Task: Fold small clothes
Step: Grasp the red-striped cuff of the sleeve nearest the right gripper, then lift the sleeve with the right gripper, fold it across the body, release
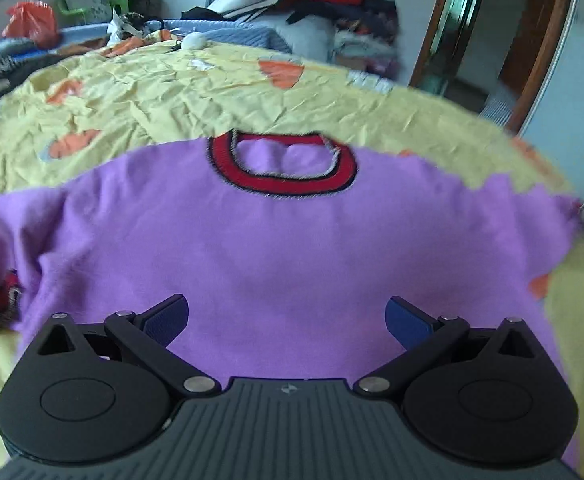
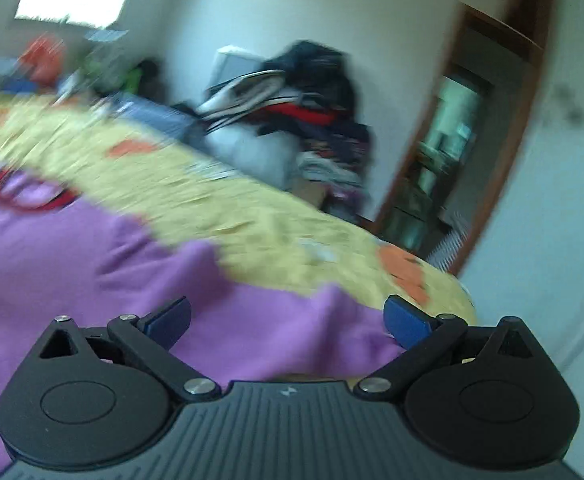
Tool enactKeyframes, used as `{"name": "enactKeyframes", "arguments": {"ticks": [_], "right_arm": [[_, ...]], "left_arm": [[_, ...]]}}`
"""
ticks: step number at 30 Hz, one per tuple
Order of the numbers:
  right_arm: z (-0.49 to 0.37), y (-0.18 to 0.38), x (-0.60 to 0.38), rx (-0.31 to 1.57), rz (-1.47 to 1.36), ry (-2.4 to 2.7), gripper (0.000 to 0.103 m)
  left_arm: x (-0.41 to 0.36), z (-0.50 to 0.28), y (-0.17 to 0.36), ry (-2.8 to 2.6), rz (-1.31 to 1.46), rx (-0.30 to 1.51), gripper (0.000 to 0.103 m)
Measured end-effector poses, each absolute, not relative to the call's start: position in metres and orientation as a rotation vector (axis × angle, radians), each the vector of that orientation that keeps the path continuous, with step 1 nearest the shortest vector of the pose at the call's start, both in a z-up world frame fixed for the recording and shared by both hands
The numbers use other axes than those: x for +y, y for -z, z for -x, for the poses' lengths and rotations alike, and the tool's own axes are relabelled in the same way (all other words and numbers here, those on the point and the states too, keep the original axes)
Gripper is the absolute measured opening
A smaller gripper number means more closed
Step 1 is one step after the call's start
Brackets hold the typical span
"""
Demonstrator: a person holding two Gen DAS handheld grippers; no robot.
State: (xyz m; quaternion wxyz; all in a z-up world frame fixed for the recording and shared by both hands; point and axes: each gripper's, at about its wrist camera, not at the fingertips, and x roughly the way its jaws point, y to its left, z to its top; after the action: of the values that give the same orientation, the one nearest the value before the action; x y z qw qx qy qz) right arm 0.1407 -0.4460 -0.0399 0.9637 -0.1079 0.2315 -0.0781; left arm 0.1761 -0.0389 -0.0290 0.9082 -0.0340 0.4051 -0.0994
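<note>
- Yellow bedspread (image 1: 180, 96): covers the bed, crumpled.
- Purple sweater (image 1: 292, 248): lies spread flat on the bedspread, red collar (image 1: 284, 182) at the far end.
- Left gripper (image 1: 287, 322): above the sweater's body, jaws wide apart, holding nothing.
- Right gripper (image 2: 288, 322): above the sweater's right edge, jaws wide apart, empty.

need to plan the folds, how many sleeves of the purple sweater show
2: the purple sweater has one sleeve bunched at its left edge, the other sleeve spread right; both run partly out of view.

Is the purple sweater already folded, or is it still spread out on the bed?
Spread out. The purple sweater lies flat on the yellow bedsheet, red collar fully showing, both sleeves out sideways.
</note>
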Motion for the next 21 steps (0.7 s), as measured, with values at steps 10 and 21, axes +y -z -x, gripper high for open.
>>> {"name": "enactKeyframes", "arguments": {"ticks": [10,21], "right_arm": [[-0.197,0.082,-0.506,0.571,0.485,0.174,0.103],[-0.217,0.089,-0.540,0.608,0.391,0.092,0.021]], "left_arm": [[-0.016,-0.165,0.025,0.096,0.048,0.794,0.103],[0.014,-0.158,0.035,0.006,0.078,0.846,0.103]]}}
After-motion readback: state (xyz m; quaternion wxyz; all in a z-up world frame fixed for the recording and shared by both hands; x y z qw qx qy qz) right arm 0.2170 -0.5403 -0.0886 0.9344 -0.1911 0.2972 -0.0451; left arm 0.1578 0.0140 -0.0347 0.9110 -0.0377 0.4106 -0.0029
